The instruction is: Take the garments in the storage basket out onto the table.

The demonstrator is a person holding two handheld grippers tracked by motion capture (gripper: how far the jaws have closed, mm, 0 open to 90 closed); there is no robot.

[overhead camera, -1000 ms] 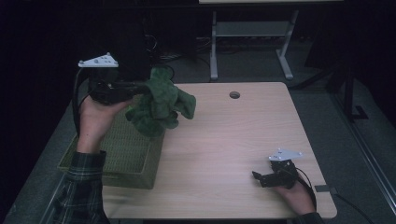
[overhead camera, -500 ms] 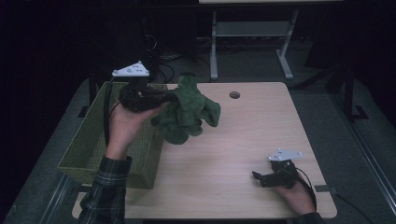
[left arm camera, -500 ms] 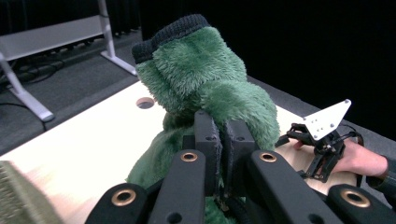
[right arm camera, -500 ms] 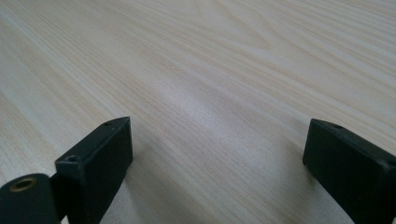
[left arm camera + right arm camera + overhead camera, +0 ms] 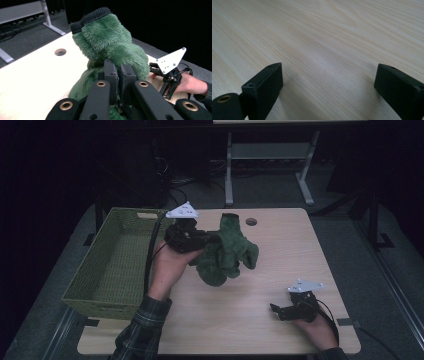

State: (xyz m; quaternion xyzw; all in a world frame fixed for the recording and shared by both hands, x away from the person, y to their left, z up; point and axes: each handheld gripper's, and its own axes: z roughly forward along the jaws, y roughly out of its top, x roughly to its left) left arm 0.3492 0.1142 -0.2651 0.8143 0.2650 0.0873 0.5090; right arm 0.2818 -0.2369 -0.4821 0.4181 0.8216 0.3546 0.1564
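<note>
One fuzzy green plush garment with a dark knit cuff (image 5: 226,251) hangs from our left claw (image 5: 212,238) above the pale wooden counter (image 5: 265,325).

We grip it with jaws pinched tight on a fold; its lower folds are hidden behind them in the left gripper view. Our right claw (image 5: 278,311) rests wide apart near the front right edge, bare wood all round. Beside us, the woven green basket (image 5: 95,280) overhangs the left edge; we see nothing in it.

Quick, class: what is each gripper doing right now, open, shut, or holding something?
Left gripper: shut on the green fuzzy garment, held above the table.
Right gripper: open, holding nothing, low over the table.
</note>
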